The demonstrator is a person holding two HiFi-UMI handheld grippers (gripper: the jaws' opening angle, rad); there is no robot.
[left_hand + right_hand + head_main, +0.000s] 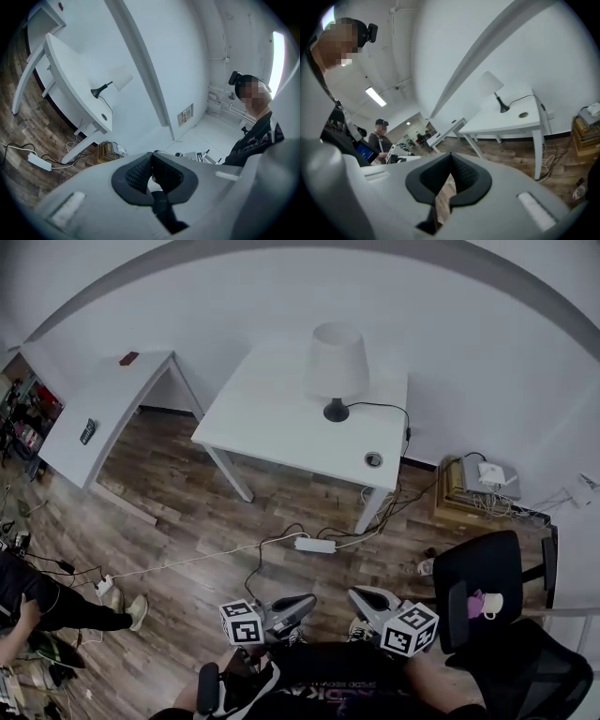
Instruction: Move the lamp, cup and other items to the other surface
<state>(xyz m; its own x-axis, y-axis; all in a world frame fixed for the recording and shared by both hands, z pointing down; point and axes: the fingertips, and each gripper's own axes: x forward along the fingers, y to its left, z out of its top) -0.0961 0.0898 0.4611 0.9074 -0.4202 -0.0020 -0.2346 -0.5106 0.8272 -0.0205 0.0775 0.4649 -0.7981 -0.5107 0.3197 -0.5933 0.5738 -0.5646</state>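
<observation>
The lamp [336, 367], a white shade on a dark base, stands upright on the white table [272, 418] at 12 o'clock in the head view, near the table's far edge by the wall. Its black cord [380, 407] runs off toward 3 o'clock and drops over the table's edge. A round cable hole [373, 459] sits in the tabletop at 5 o'clock from the lamp's base. The cup [492, 604], white, rests on the seat of a black chair [478, 568] at 4 o'clock in the view, just beside a small pink item [475, 605] whose kind cannot be made out. A second white table [108, 409] stands at 10 o'clock, apart from the first, carrying a small red item [128, 359] at its far end and a dark flat one [87, 431] nearer. On the wooden floor [187, 512] between the first table and the person, a white power strip [315, 545] lies among loose cables. A stack of boxes [457, 501] with a white device [489, 474] on top stands against the wall at 3 o'clock. Both grippers are held low at 6 o'clock, well apart from every table, with the left gripper [309, 600] and the right gripper [354, 595] pointing their tips toward each other. Each gripper's own view shows its dark pads pressed together with nothing between them. Another person [56, 607] is partly in view at 8 o'clock, at the picture's edge
</observation>
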